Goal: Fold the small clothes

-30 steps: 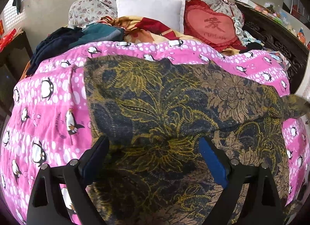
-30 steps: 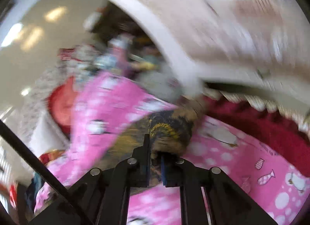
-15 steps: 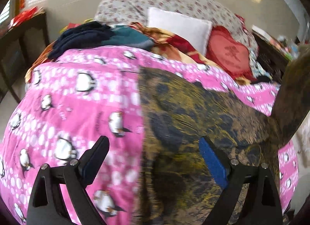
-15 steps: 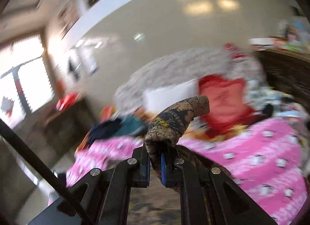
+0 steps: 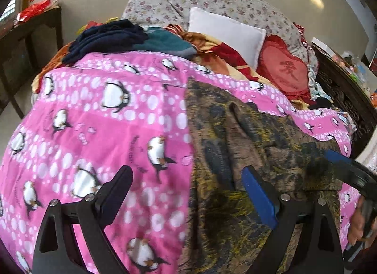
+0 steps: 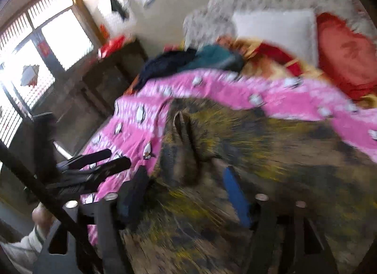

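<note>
A dark floral garment (image 5: 238,156) in brown, navy and yellow lies on the pink penguin quilt (image 5: 106,127), with its right part folded over toward the middle. My left gripper (image 5: 186,186) is open and empty above the garment's left edge. My right gripper (image 6: 186,179) is open and empty just above the folded cloth (image 6: 235,156); this view is blurred. The right gripper also shows at the right edge of the left wrist view (image 5: 339,168). The left gripper shows at the left of the right wrist view (image 6: 94,165).
A pile of dark blue and teal clothes (image 5: 122,38) lies at the head of the bed, beside a white pillow (image 5: 226,35) and a red heart cushion (image 5: 285,71). A dark wooden table (image 5: 28,33) stands at the left. A dark carved bed frame (image 5: 348,99) runs along the right.
My right gripper carried the garment's corner across to the left, came down and opened, letting the cloth go. The garment now lies folded over. My left gripper swung a little left and stayed open.
</note>
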The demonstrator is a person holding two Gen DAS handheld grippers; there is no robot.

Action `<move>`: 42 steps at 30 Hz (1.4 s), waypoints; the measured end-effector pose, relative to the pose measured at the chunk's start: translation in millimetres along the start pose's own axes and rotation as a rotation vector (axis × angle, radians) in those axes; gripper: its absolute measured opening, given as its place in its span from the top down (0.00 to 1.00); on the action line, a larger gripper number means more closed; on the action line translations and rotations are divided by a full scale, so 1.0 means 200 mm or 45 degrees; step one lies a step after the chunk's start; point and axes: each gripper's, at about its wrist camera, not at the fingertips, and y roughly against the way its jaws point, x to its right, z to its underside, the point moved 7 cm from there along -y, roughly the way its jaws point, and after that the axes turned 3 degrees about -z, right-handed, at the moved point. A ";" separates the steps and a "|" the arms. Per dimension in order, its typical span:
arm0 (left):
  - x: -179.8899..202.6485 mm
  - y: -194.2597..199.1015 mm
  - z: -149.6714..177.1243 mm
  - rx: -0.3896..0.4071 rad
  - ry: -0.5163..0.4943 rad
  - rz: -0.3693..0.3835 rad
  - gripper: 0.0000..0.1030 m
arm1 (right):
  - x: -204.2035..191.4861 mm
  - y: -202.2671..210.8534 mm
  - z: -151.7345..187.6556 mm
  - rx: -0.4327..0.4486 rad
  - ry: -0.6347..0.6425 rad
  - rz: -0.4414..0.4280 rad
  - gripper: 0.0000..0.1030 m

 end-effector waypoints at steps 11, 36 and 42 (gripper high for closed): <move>0.27 -0.23 -0.05 -0.064 -0.094 0.037 0.09 | 0.56 0.51 0.21 0.109 -0.152 0.383 0.17; 0.21 -0.04 -0.40 0.186 -0.140 0.008 1.00 | 1.12 0.50 -0.20 0.308 -0.386 0.550 0.92; 0.12 -0.25 -0.22 0.026 -0.121 -0.015 1.00 | 1.28 0.39 -0.06 0.216 -0.488 0.657 0.89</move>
